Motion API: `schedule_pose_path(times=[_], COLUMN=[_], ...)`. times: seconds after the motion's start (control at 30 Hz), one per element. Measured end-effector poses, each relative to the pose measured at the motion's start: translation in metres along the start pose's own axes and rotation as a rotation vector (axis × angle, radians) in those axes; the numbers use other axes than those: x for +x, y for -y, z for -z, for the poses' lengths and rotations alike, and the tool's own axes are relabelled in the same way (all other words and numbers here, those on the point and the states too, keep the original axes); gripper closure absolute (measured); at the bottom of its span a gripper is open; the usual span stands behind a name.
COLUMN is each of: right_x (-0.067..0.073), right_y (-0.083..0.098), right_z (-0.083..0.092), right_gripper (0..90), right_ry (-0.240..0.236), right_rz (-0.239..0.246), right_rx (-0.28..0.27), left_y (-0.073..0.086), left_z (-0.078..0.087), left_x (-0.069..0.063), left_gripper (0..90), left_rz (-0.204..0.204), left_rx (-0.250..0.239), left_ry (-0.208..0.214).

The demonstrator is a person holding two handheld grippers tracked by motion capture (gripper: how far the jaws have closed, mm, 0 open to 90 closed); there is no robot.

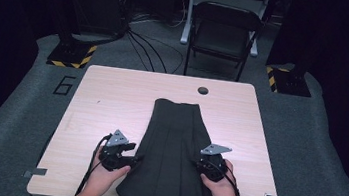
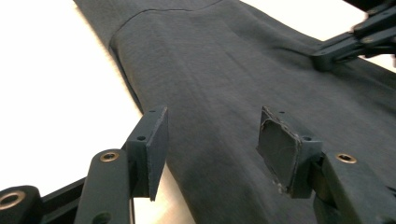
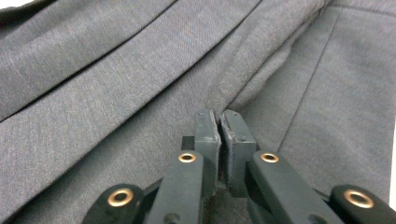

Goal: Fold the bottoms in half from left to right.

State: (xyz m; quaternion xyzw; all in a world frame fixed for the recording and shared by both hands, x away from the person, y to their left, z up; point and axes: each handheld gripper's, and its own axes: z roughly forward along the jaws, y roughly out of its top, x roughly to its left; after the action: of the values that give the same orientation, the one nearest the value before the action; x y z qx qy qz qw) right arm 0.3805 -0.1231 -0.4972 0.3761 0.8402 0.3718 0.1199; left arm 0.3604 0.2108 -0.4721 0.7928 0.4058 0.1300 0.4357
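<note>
Near the front edge of the pale wooden table (image 1: pixel 113 90), the dark grey pleated skirt (image 1: pixel 172 148) lay flat, the right gripper (image 3: pixel 219 122) pinching its fold while the left gripper (image 2: pixel 210 140) stood open, seemingly needing to seize the opposite hem next.

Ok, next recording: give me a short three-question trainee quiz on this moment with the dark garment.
1. True or false: the right gripper is shut on a fold of the dark pleated skirt.
2. The left gripper has its jaws: A) clamped on cloth, B) open, nothing pinched, C) shut on nothing.
3. What round feature sits in the wooden table near its far edge?

Key: 1 true; 2 B; 3 a dark cable hole.
</note>
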Motion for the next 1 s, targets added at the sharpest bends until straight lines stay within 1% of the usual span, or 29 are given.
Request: schedule_pose_path(times=[0.03, 0.07, 0.1, 0.17, 0.2, 0.23, 0.27, 0.3, 0.33, 0.37, 0.4, 0.43, 0.47, 0.53, 0.57, 0.6, 0.63, 0.67, 0.7, 0.73, 0.77, 0.8, 0.83, 0.87, 0.9, 0.97, 1.0], right_x=[0.0, 0.0, 0.0, 0.0, -0.001, -0.002, -0.003, -0.003, -0.004, -0.006, -0.008, -0.01, -0.012, -0.015, -0.017, -0.018, -0.019, -0.021, -0.021, -0.024, -0.024, -0.026, -0.028, -0.029, -0.031, -0.034, -0.036], right_y=[-0.001, -0.001, 0.0, 0.001, 0.001, 0.002, 0.002, 0.002, 0.002, 0.002, 0.003, 0.003, 0.004, 0.005, 0.005, 0.006, 0.006, 0.007, 0.007, 0.008, 0.009, 0.01, 0.011, 0.013, 0.014, 0.017, 0.018], right_z=[0.0, 0.0, -0.001, -0.001, -0.001, -0.001, -0.001, 0.0, 0.002, 0.003, 0.005, 0.007, 0.008, 0.01, 0.011, 0.012, 0.013, 0.013, 0.014, 0.014, 0.015, 0.015, 0.015, 0.015, 0.014, 0.012, 0.011], right_gripper=[86.2, 86.1, 85.6, 82.8, 80.0, 75.3, 71.2, 65.1, 60.9, 57.7, 53.4, 50.2, 48.5, 46.4, 46.3, 46.1, 46.5, 46.5, 46.5, 46.4, 46.3, 46.0, 45.8, 45.3, 45.2, 45.2, 45.2], right_ry=[0.004, 0.005, 0.002, 0.008, 0.009, 0.013, 0.015, 0.024, 0.035, 0.043, 0.053, 0.064, 0.069, 0.087, 0.095, 0.109, 0.128, 0.143, 0.151, 0.161, 0.165, 0.17, 0.178, 0.191, 0.199, 0.207, 0.209], right_rz=[0.007, 0.003, 0.011, 0.003, 0.006, 0.006, 0.012, 0.0, -0.001, -0.004, -0.016, -0.032, -0.043, -0.061, -0.054, -0.059, -0.052, -0.042, -0.05, -0.049, -0.072, -0.078, -0.085, -0.09, -0.09, -0.096, -0.099], right_rx=[-0.004, -0.002, -0.004, 0.003, 0.004, 0.001, -0.004, -0.011, -0.021, -0.031, -0.045, -0.057, -0.068, -0.075, -0.076, -0.074, -0.074, -0.076, -0.073, -0.081, -0.072, -0.075, -0.064, -0.059, -0.054, -0.03, -0.023], left_y=[-0.001, -0.001, -0.001, -0.001, -0.001, -0.001, -0.001, 0.0, 0.0, 0.001, 0.001, 0.002, 0.003, 0.005, 0.005, 0.006, 0.007, 0.008, 0.008, 0.009, 0.009, 0.01, 0.011, 0.011, 0.012, 0.013, 0.014], left_z=[-0.004, -0.009, -0.012, -0.02, -0.025, -0.027, -0.03, -0.034, -0.036, -0.039, -0.041, -0.043, -0.045, -0.049, -0.051, -0.053, -0.054, -0.055, -0.056, -0.058, -0.059, -0.059, -0.06, -0.061, -0.062, -0.062, -0.063], left_x=[0.001, 0.003, 0.004, 0.007, 0.008, 0.008, 0.008, 0.007, 0.007, 0.007, 0.007, 0.007, 0.008, 0.008, 0.008, 0.008, 0.008, 0.007, 0.007, 0.008, 0.008, 0.008, 0.008, 0.008, 0.008, 0.008, 0.008], left_gripper=[41.9, 40.9, 40.6, 39.8, 39.7, 39.7, 39.8, 40.2, 41.1, 41.2, 41.2, 41.0, 40.8, 40.2, 39.8, 39.6, 39.3, 39.0, 39.1, 39.1, 39.7, 41.0, 42.4, 43.3, 44.4, 49.1, 50.6], left_rz=[-0.003, 0.001, 0.008, 0.02, 0.03, 0.041, 0.042, 0.039, 0.041, 0.042, 0.036, 0.038, 0.028, 0.036, 0.028, 0.031, 0.023, 0.022, 0.027, 0.02, 0.02, 0.011, 0.013, 0.005, 0.012, 0.006, -0.002], left_rx=[0.0, 0.004, 0.003, 0.01, 0.013, 0.016, 0.018, 0.022, 0.019, 0.027, 0.033, 0.036, 0.041, 0.048, 0.052, 0.059, 0.064, 0.059, 0.062, 0.066, 0.069, 0.069, 0.068, 0.068, 0.056, 0.059, 0.051], left_ry=[-0.011, -0.014, -0.018, -0.026, -0.027, -0.027, -0.027, -0.021, -0.022, -0.027, -0.033, -0.033, -0.039, -0.046, -0.05, -0.049, -0.053, -0.055, -0.053, -0.053, -0.055, -0.054, -0.056, -0.059, -0.057, -0.048, -0.052])
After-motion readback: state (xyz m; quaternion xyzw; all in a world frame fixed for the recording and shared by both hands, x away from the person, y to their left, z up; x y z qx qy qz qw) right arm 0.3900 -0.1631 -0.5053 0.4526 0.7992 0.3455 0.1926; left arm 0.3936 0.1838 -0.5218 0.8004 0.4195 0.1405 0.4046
